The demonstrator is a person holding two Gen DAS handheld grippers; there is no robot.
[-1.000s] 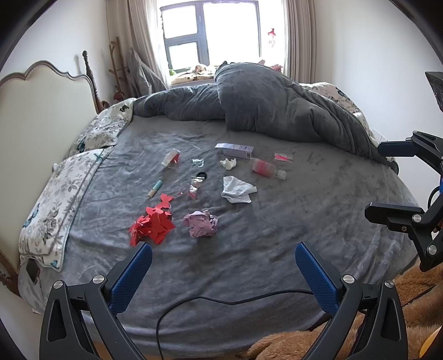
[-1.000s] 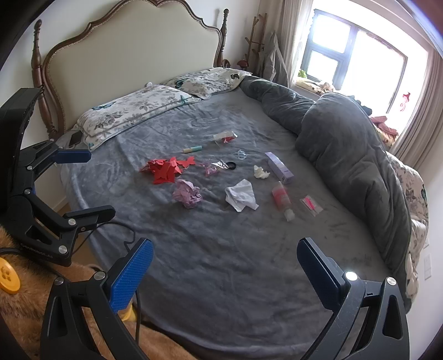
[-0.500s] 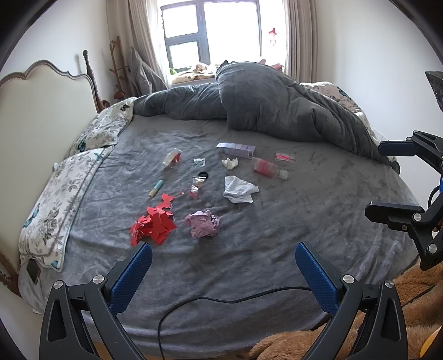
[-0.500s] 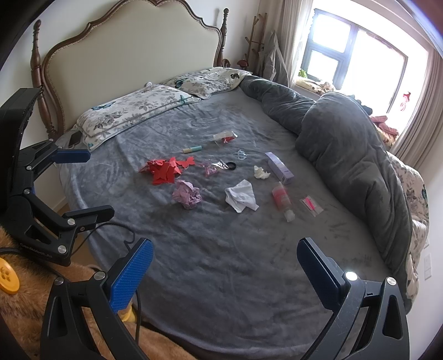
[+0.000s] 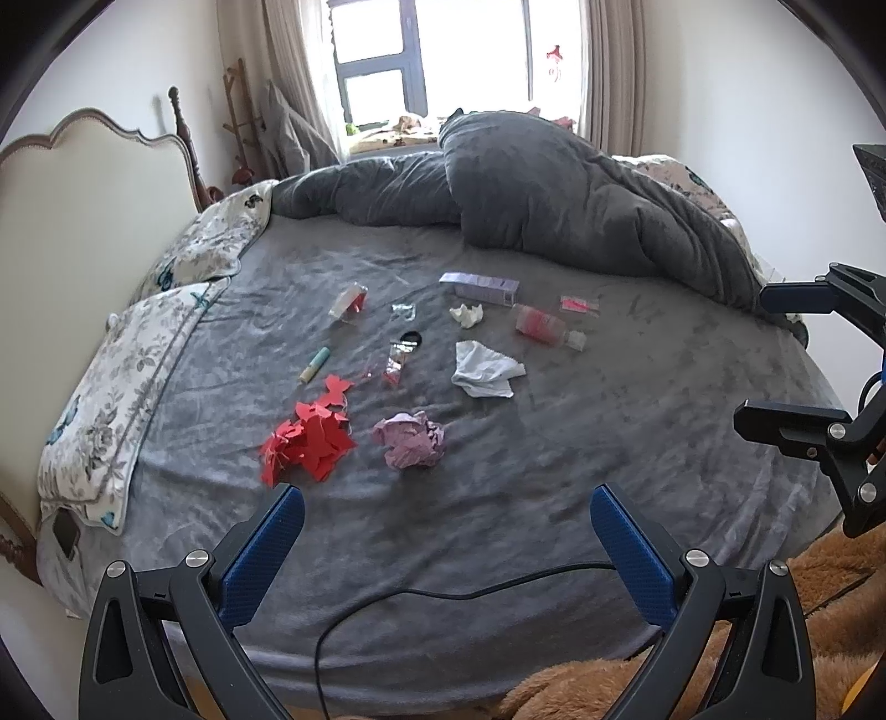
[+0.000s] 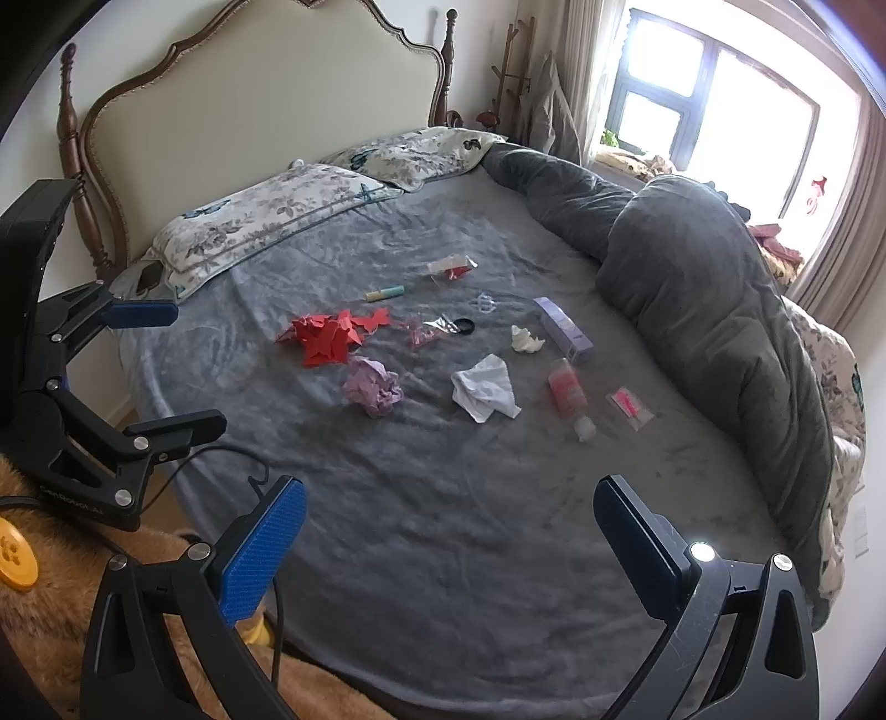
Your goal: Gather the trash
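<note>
Trash lies scattered on the grey bed (image 5: 554, 498): red paper scraps (image 5: 310, 443), a crumpled purple paper ball (image 5: 412, 440), a white tissue (image 5: 484, 376), a pink bottle (image 5: 540, 324), a purple box (image 5: 482, 287), a small cream wad (image 5: 467, 314), clear wrappers (image 5: 398, 360) and a teal tube (image 5: 314, 365). The same items show in the right wrist view, with the purple ball (image 6: 374, 387) and tissue (image 6: 484, 390) nearest. My left gripper (image 5: 443, 531) is open and empty at the bed's near edge. My right gripper (image 6: 448, 526) is open and empty above the bedspread.
A bunched grey duvet (image 5: 554, 188) covers the far side. Floral pillows (image 5: 127, 376) lie by the cream headboard (image 6: 266, 105). A black cable (image 5: 443, 595) trails over the bed edge. A brown furry rug (image 6: 50, 626) lies below. The window (image 5: 459, 50) is behind.
My left gripper has moved slightly forward toward the trash; the items sit a little closer and further right in its view. The right gripper has hardly moved.
</note>
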